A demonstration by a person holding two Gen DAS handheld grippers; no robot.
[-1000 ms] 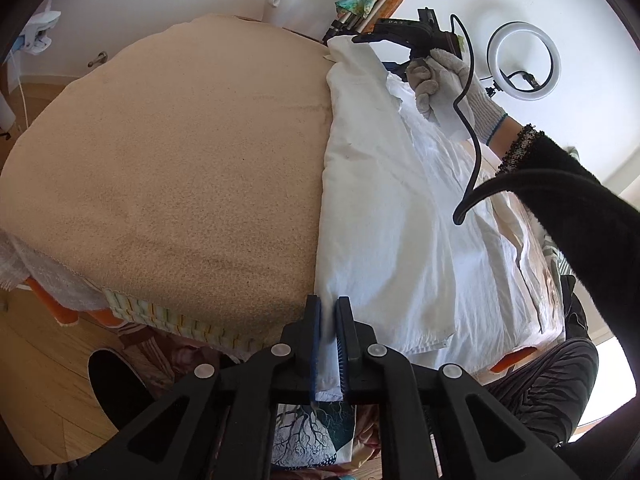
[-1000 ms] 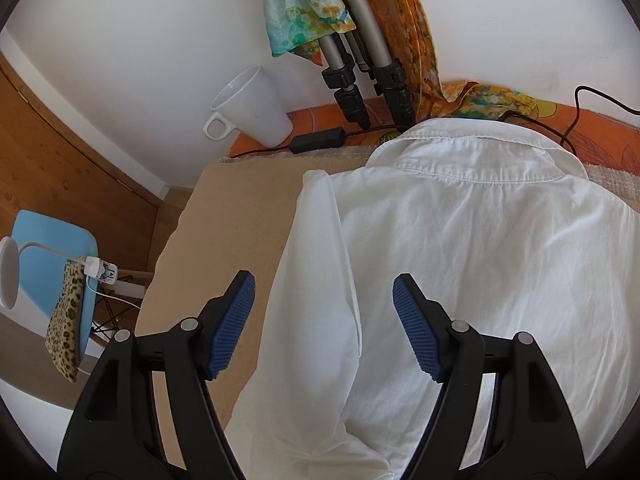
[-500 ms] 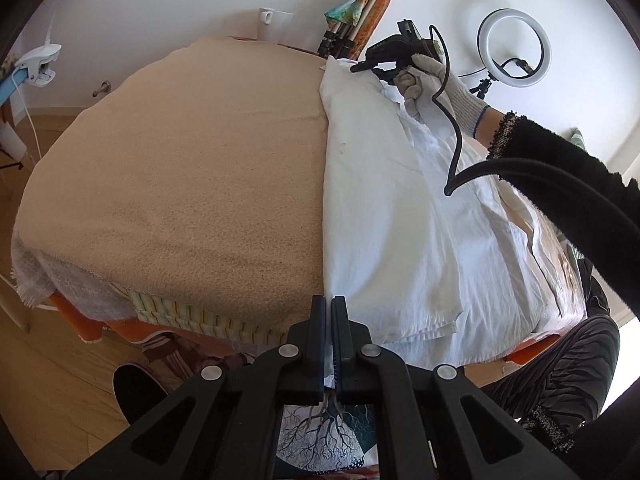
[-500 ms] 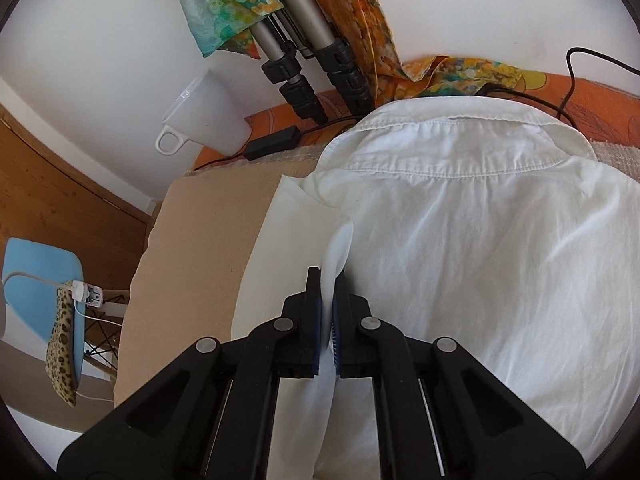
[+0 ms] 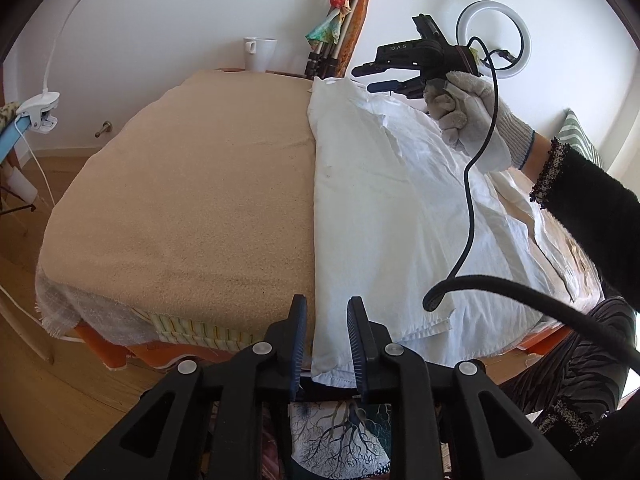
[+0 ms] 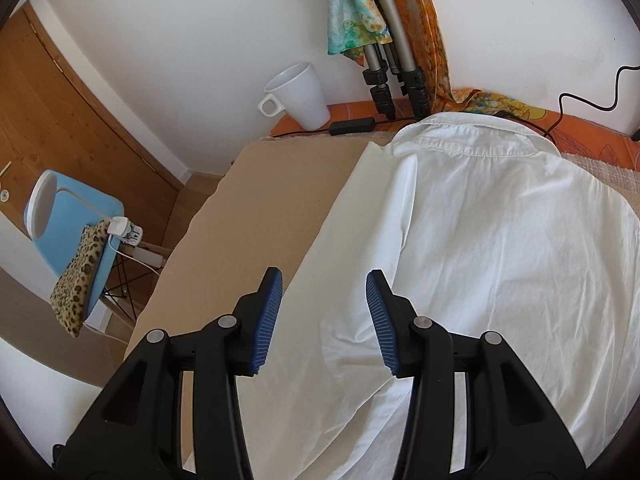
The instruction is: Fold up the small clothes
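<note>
A white shirt [image 5: 380, 208] lies back up on the beige blanket [image 5: 180, 200], its left side folded in along a straight edge. At the near hem my left gripper [image 5: 326, 340] has its jaws opening; the hem lies between the pads, which do not press on it. In the right wrist view the collar [image 6: 472, 140] is at the far end. Above the folded sleeve my right gripper [image 6: 324, 320] hangs with its jaws opening and nothing held. In the left wrist view a gloved hand [image 5: 472, 120] holds the right gripper [image 5: 384, 76] over the collar.
A white mug [image 6: 298, 96], a tripod draped with scarves [image 6: 384, 40] and a black adapter with cable stand at the table's far edge. A ring light [image 5: 494, 46] is at the back right. A blue chair [image 6: 80, 216] with a leopard cloth is beside the table.
My left jaws, shut on the hem before, have parted. The right gripper closed on the sleeve fold, then let go and drew back upward. The sleeve now lies flat on the shirt.
</note>
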